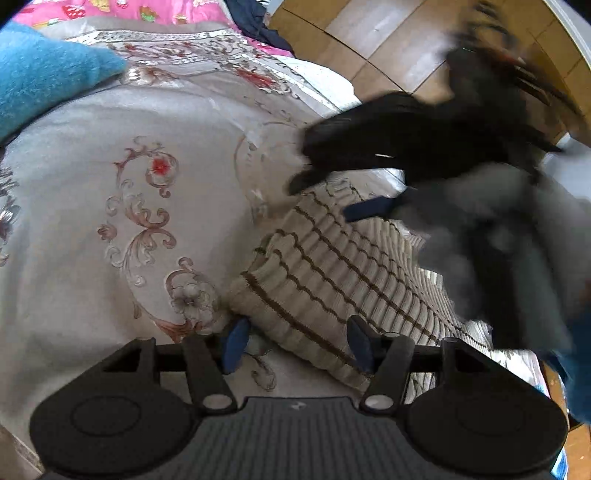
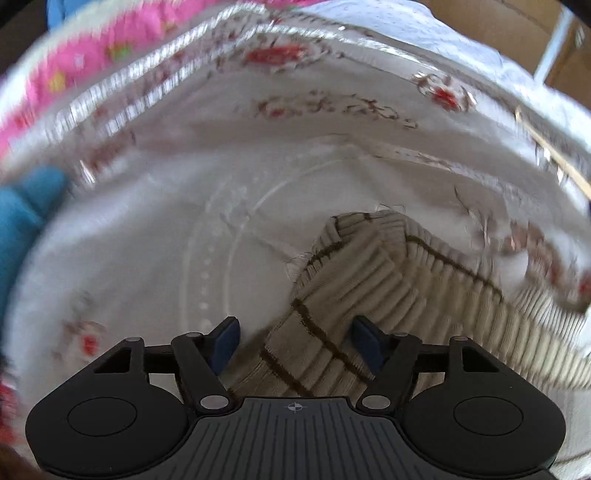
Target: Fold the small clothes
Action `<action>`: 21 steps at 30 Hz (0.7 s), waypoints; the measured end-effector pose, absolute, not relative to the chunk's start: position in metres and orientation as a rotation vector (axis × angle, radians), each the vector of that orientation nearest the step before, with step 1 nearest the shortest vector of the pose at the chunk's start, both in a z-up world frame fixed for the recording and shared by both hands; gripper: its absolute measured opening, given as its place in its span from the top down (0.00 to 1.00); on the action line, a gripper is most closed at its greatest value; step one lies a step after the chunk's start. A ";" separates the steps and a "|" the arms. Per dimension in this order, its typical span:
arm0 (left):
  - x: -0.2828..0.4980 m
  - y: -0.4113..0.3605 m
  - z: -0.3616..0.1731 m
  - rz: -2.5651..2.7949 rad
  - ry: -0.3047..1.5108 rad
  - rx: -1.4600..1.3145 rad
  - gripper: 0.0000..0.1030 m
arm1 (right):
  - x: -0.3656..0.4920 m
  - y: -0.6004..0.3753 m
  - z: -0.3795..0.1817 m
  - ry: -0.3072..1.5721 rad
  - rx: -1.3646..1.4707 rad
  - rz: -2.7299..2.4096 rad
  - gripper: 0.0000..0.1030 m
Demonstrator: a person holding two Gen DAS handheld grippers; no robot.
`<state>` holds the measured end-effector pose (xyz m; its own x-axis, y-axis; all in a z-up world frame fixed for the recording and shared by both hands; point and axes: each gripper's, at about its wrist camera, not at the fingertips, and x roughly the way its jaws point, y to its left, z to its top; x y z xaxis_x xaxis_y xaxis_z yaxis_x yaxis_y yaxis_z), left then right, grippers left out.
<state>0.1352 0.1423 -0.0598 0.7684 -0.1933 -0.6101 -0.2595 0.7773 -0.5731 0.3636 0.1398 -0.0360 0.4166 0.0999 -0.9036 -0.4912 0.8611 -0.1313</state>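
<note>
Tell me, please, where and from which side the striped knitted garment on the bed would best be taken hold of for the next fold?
I would grip the striped knitted garment at its upper folded corner, coming down from above. That corner ends on open bedspread, so the open right gripper could probably straddle its edge.

ribbed knit sock (image 1: 332,280), satiny embroidered bedspread (image 1: 110,206)

Motion-blurred right gripper (image 1: 369,210) and gloved hand (image 1: 388,144)

floral bedspread (image 1: 110,192), pink quilt (image 1: 92,11), wooden floor (image 1: 388,40)
</note>
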 end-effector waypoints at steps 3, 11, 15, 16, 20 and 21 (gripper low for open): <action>0.137 0.143 -0.060 0.033 0.708 -0.692 0.32 | 0.360 0.140 -0.039 1.067 -0.441 0.387 0.36; 0.137 0.138 -0.062 0.033 0.688 -0.673 0.27 | 0.355 0.109 -0.014 1.026 -0.345 0.410 0.79; 0.138 0.133 -0.063 0.025 0.684 -0.648 0.25 | 0.350 0.087 0.005 0.993 -0.255 0.446 0.81; 0.139 0.133 -0.063 0.019 0.683 -0.653 0.27 | 0.349 0.079 0.010 0.984 -0.223 0.454 0.81; 0.143 0.133 -0.061 -0.009 0.693 -0.665 0.57 | 0.343 0.036 0.034 0.948 -0.082 0.480 0.87; 0.143 0.131 -0.058 -0.020 0.690 -0.656 0.64 | 0.342 0.021 0.040 0.937 -0.038 0.484 0.88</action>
<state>0.1428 0.1306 -0.0584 0.7793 -0.2270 -0.5841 -0.1923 0.8005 -0.5677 0.3418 0.0206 0.0402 0.4940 0.3829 -0.7806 -0.4153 0.8927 0.1751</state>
